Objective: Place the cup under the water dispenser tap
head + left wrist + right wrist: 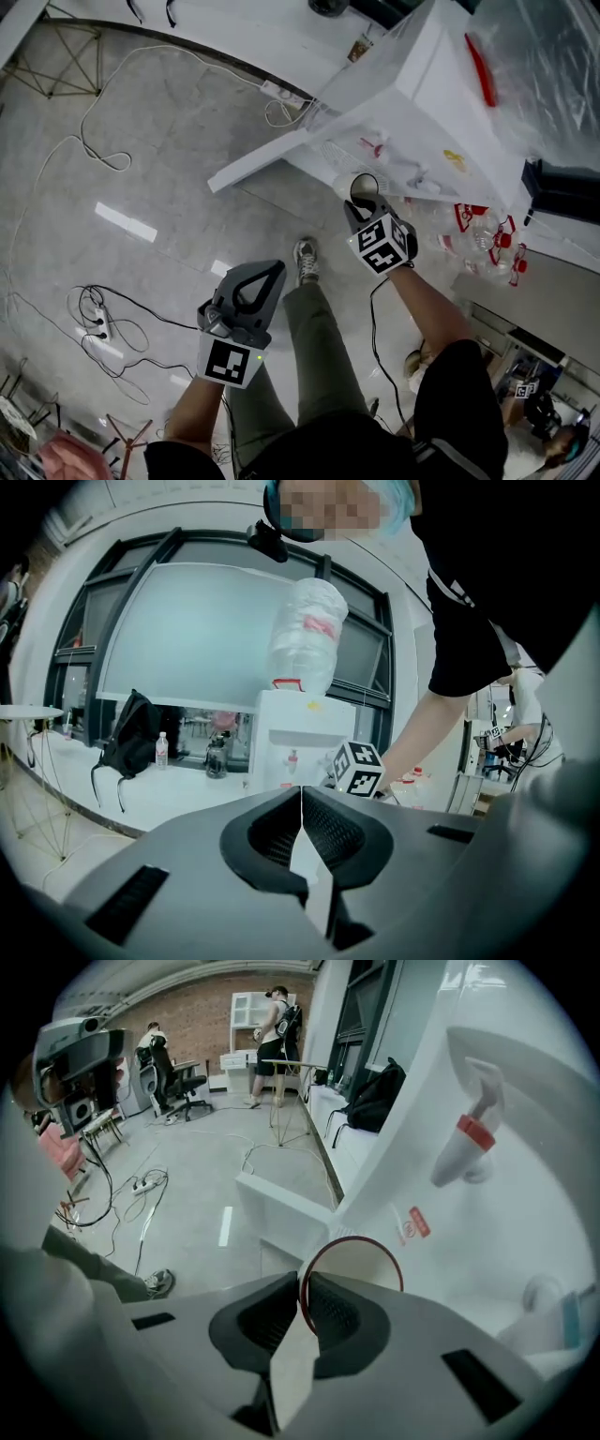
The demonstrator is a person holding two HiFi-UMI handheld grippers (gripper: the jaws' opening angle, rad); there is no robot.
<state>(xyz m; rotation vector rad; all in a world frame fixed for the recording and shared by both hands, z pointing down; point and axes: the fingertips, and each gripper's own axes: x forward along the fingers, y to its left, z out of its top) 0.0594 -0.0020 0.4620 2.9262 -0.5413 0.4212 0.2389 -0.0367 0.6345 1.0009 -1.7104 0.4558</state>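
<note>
the right gripper pinched the cup by its rim, the tap lying toward the frame's upper right; the left gripper was closed, empty.

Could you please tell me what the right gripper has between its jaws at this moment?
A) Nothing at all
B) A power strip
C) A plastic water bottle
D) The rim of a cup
D: in the right gripper view, the right gripper is closed on the red-edged rim of the cup, with one jaw inside the cup and the other outside.
</note>
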